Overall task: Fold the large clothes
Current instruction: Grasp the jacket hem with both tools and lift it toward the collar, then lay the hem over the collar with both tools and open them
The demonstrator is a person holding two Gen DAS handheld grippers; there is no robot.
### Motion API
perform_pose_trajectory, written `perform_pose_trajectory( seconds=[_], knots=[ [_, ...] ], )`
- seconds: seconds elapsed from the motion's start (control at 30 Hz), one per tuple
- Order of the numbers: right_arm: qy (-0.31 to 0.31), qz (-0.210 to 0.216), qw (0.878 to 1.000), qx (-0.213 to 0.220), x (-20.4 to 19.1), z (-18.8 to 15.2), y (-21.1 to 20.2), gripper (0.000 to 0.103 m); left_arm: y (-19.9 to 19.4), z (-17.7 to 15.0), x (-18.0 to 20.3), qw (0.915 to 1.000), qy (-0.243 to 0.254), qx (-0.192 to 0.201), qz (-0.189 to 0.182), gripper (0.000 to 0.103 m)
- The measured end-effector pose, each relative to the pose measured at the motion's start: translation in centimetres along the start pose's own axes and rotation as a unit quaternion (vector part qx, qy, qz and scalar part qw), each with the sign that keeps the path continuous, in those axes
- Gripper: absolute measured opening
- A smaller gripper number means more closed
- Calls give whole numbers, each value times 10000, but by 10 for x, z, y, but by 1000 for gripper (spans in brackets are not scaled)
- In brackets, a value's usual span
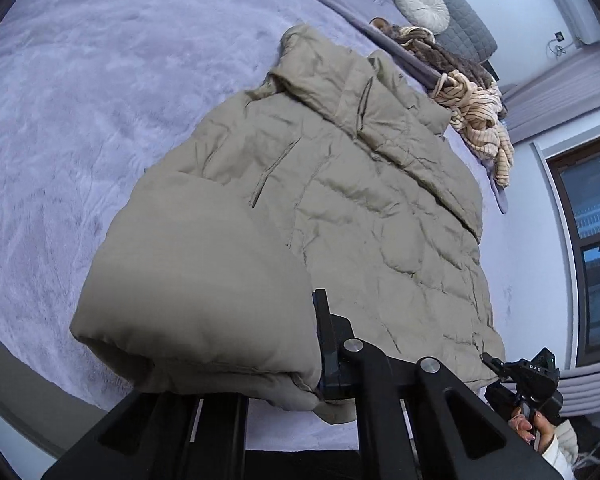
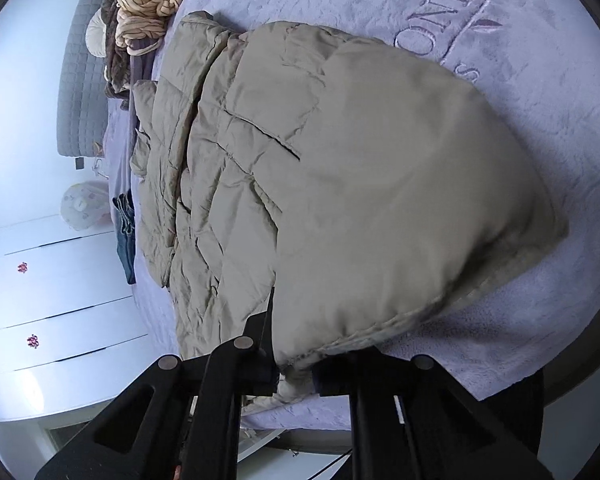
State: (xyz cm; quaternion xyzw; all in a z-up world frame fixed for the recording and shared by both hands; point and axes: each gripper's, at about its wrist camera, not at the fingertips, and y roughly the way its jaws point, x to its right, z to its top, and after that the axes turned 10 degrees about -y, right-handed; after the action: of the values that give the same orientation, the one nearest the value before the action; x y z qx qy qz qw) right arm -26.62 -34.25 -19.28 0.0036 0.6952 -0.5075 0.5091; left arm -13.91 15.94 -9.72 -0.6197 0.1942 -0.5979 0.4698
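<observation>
**Gripping the near hem, ready to fold**

Lying spread across the lavender blanket (image 1: 59,128), the beige puffer jacket (image 1: 340,208), collar end far off near the heap of striped clothes (image 1: 480,120), hem end close to the cameras. Pinching that near edge at both corners: left gripper (image 1: 316,360) clamped on a puffy bottom corner, jaws nearly together with fabric bunched between them; right gripper (image 2: 295,364) likewise closed on the opposite corner (image 2: 291,384), cloth squeezed between its pads. Also showing at the left view's lower right, the right tool in the person's hand (image 1: 536,428).

Judging by the grip, starting the lengthwise fold: hem caught, bulk not yet turned over. Calling next for lifting both corners together, keeping them level and apart so the edge stays taut, then carrying it toward the collar. Risking slippage, since slick, padded cloth springs back easily.
</observation>
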Motion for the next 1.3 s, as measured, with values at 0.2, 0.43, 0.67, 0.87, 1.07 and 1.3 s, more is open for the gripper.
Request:
perform_pose_trajectory(
  seconds=[0.2, 0.43, 0.67, 0.87, 1.07, 1.3],
  knots=[
    [-663, 11, 9978, 53, -31, 14, -14, 9, -23, 16, 31, 9985, 418, 361, 44, 12],
    [-1876, 28, 9817, 336, -109, 58, -38, 9, -50, 55, 79, 9925, 648, 1037, 36, 12],
    [-2754, 175, 9596, 544, -189, 131, -48, 8, -58, 118, 141, 9828, 755, 1681, 111, 12],
    [-3109, 50, 9488, 558, -239, 196, -31, 8, -35, 174, 181, 9783, 852, 1862, 324, 12],
    [-3157, -154, 9467, 621, -267, 247, 9, 8, 16, 244, 200, 9790, 1051, 1691, 448, 12],
    [-3117, -511, 9468, 611, -277, 306, 82, 8, 110, 317, 194, 9837, 975, 1249, 845, 12]
  ],
)
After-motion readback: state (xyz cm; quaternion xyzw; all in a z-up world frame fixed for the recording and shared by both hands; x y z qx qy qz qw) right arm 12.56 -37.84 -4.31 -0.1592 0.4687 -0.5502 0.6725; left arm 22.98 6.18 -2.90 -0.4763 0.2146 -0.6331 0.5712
